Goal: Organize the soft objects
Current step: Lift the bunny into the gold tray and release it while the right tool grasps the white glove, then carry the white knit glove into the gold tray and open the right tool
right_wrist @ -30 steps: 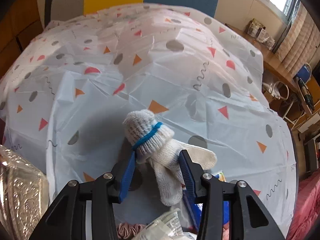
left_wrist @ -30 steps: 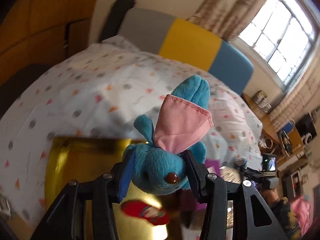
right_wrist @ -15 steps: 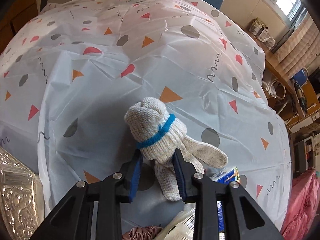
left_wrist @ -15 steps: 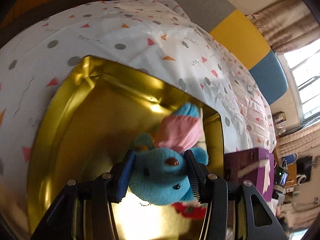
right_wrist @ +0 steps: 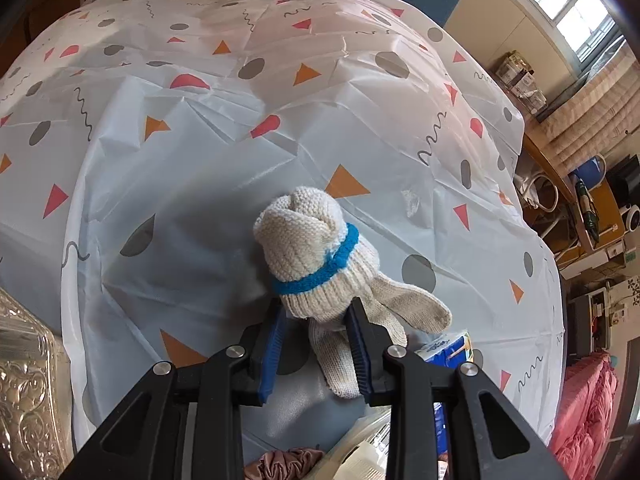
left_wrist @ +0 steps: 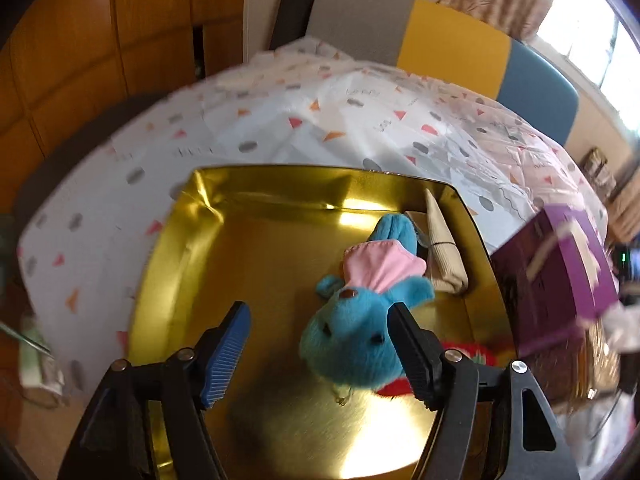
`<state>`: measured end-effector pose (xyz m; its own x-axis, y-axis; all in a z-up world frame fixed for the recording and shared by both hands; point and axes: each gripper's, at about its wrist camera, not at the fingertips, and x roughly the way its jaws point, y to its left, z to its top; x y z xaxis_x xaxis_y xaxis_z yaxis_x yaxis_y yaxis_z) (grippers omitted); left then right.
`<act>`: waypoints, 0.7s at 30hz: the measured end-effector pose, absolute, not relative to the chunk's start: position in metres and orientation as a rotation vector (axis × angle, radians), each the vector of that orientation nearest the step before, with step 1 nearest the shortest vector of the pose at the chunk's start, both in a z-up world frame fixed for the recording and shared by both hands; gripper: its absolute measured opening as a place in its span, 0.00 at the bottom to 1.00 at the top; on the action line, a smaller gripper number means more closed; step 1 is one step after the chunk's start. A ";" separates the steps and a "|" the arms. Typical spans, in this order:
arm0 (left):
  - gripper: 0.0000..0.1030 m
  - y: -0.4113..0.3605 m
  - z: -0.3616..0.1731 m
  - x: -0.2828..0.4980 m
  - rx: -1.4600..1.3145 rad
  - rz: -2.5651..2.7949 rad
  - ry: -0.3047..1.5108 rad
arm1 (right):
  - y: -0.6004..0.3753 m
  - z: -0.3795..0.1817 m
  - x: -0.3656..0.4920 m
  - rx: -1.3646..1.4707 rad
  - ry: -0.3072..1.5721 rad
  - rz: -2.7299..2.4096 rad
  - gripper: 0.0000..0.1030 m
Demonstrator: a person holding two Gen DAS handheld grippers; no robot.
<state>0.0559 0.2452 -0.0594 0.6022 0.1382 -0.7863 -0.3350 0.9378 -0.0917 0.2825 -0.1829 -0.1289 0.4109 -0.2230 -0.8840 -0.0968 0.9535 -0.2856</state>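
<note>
**Blue plush over the gold tray, glove bundle pinched on the cloth**

The shiny gold metal tray [left_wrist: 192, 248] sits on a white plastic tablecloth printed with orange and pink triangles and grey dots [left_wrist: 320, 136], and everything here is placed from that tray. Above its floor, towards its right side, hangs the left gripper [left_wrist: 320, 354]. Its jaws have just been opening and now stand well apart; the blue ribbed pad on the left is clear of the toy, while the black pad on the right touches the fur. Between them is the fluffy blue plush animal with a pink fabric ear [left_wrist: 356, 320], inside the tray, its head nearest the camera; I cannot tell whether it already rests on the floor. Just beyond it, against the tray's right wall, lies a folded beige ribbed cloth [left_wrist: 442, 256]. A red soft item [left_wrist: 464, 354] peeks out beneath the plush at the tray's near right. Outside the right wall stands a purple cardboard box [left_wrist: 560, 272].

Away from the tray, on the open cloth, the right gripper [right_wrist: 316, 346] has been closing and is clamped on the rolled pair of cream knitted gloves with a blue band [right_wrist: 312, 248], pinching it just below the band, the glove fingers trailing right.
</note>
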 end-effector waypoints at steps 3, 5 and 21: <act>0.72 0.242 -0.055 0.041 -0.232 0.262 0.862 | -0.188 -0.119 0.282 -0.218 1.139 -0.072 0.16; 0.73 0.239 -0.053 0.035 -0.225 0.241 0.858 | -0.193 -0.108 0.281 -0.126 1.119 -0.049 0.10; 0.77 0.219 -0.039 0.013 -0.272 0.160 0.837 | -0.203 -0.069 0.262 -0.031 1.095 0.117 0.04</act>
<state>0.0130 0.2189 -0.0395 0.6603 0.0326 -0.7503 -0.2459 0.9534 -0.1750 0.2619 -0.2029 -0.0687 0.4529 0.0791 -0.8881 -0.1098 0.9934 0.0325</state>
